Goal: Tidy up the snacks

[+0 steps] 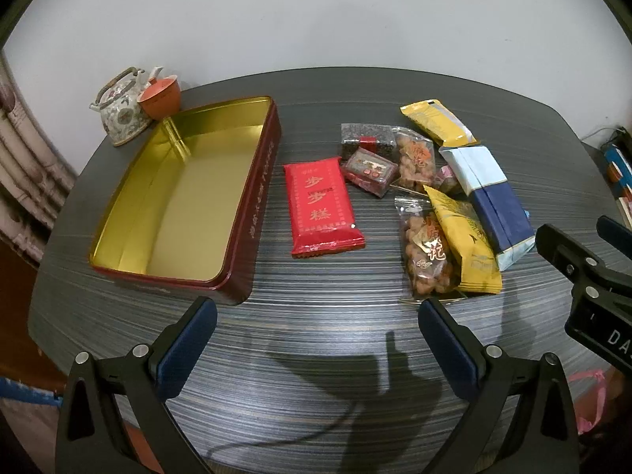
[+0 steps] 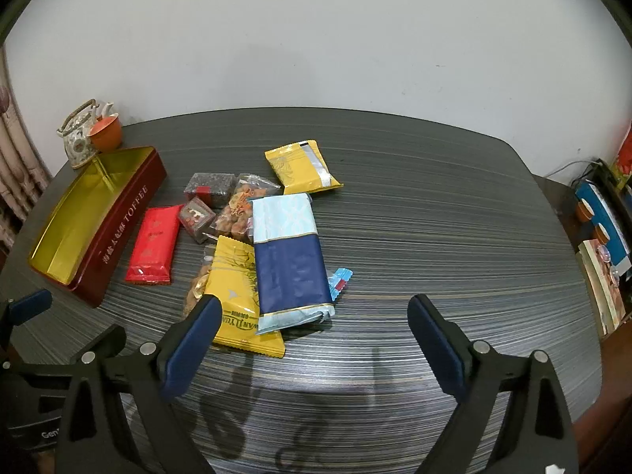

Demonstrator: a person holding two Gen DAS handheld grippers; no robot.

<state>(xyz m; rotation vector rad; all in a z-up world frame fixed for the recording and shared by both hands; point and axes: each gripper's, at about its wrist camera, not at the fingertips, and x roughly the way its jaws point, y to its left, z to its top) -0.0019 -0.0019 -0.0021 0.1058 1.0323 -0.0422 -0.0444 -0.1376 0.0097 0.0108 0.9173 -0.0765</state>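
An open dark red tin [image 1: 252, 205] with a gold inside sits empty on the left of the striped table; it also shows in the right wrist view [image 2: 126, 217]. A red packet [image 1: 322, 209] [image 2: 154, 245] lies beside it. Further right is a pile: two yellow packets [image 1: 466, 237] [image 2: 237, 296], a blue and white packet [image 1: 489, 197] [image 2: 290, 252], clear bags of fried snacks [image 1: 424, 252], and small dark packs [image 1: 367, 142] [image 2: 209, 187]. My left gripper [image 1: 318, 347] is open above the table's front. My right gripper [image 2: 314, 343] is open, just short of the pile.
A patterned teapot [image 1: 120, 112] and an orange cup [image 1: 160, 96] stand at the table's back left corner. A small blue candy wrapper [image 2: 339, 280] lies beside the blue packet. Books and cups [image 2: 600, 237] sit on a side shelf at the right. A wall is behind the table.
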